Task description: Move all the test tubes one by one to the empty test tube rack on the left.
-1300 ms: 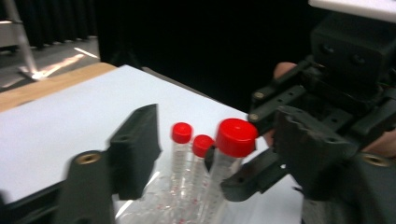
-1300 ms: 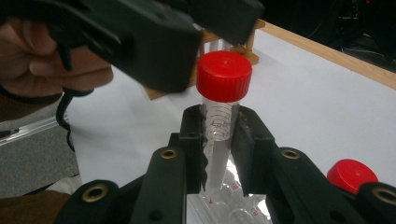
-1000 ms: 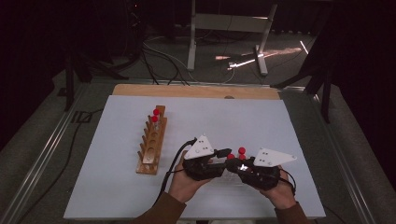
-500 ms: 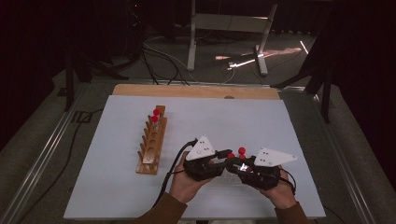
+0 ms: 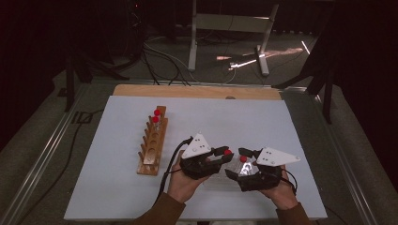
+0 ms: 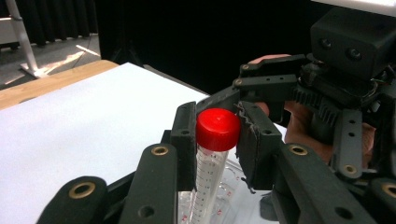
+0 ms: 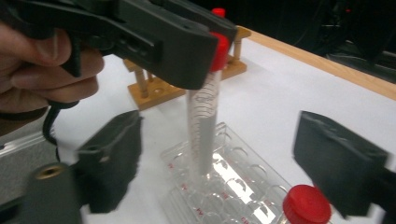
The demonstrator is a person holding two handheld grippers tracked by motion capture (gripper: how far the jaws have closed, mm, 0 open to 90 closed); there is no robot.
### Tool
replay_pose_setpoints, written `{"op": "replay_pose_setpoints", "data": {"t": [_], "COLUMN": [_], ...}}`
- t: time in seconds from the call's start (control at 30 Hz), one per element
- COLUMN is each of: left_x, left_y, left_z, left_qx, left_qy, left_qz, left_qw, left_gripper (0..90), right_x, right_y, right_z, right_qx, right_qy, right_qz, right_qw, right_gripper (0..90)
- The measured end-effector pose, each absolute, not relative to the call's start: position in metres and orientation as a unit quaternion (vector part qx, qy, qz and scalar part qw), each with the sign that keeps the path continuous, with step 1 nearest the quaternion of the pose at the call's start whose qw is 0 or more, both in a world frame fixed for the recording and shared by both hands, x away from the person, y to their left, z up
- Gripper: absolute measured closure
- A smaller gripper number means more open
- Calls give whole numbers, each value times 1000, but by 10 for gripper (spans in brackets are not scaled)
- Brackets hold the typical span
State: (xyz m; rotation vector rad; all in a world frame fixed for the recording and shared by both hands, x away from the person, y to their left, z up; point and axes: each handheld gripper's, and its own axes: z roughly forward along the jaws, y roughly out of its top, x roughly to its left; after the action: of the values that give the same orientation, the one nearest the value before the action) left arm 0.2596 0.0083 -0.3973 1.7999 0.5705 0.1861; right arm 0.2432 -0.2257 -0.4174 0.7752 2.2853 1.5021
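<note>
High view
- Table sheet point(image 5: 117, 187): white, covers the middle of the frame.
- Wooden rack point(image 5: 152, 143): left of centre, lengthwise; two red-capped tubes point(image 5: 156, 117) stand at its far end.
- Left gripper point(image 5: 224, 155): lower centre, held in a hand point(image 5: 184, 183); a red cap sits at its jaw tips.
- Right gripper point(image 5: 234, 164): lower right of centre, just beside the left one; a second red cap point(image 5: 243, 159) lies near its tips.

Left gripper view
- Tube point(image 6: 208, 179): centre frame, upright, clear with graduation marks, red cap point(image 6: 217, 129).
- Left claw: clenched on the tube at its cap, pads point(image 6: 186, 135) pressing both sides.

Right gripper view
- Right claw: released; jaws have just been opening and stand wide at the lower corners, the tube point(image 7: 201, 126) between them untouched.
- Clear tray point(image 7: 233, 186): lower centre; the held tube's foot stands in it.
- Capped tube point(image 7: 307, 203): lower right, in the tray.
</note>
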Motion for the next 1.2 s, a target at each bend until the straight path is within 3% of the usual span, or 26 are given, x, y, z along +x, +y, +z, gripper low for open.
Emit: {"op": "replay_pose_setpoints", "data": {"t": [0.13, 0.33, 1.2], "left_x": [260, 262, 271], "left_y": [12, 18, 48], "left_z": [-396, -394, -386], "left_qx": [768, 762, 739], "left_qy": [250, 261, 301], "left_qz": [83, 93, 138], "left_qw": [584, 586, 586], "left_gripper": [709, 709, 708], "right_x": [244, 247, 250], "right_y": [-228, -233, -246], "right_z": [-417, -418, -417], "right_qx": [278, 291, 314], "right_qy": [792, 785, 767], "right_qz": [522, 523, 530], "right_qw": [155, 162, 179], "right_gripper": [48, 0, 0]}}
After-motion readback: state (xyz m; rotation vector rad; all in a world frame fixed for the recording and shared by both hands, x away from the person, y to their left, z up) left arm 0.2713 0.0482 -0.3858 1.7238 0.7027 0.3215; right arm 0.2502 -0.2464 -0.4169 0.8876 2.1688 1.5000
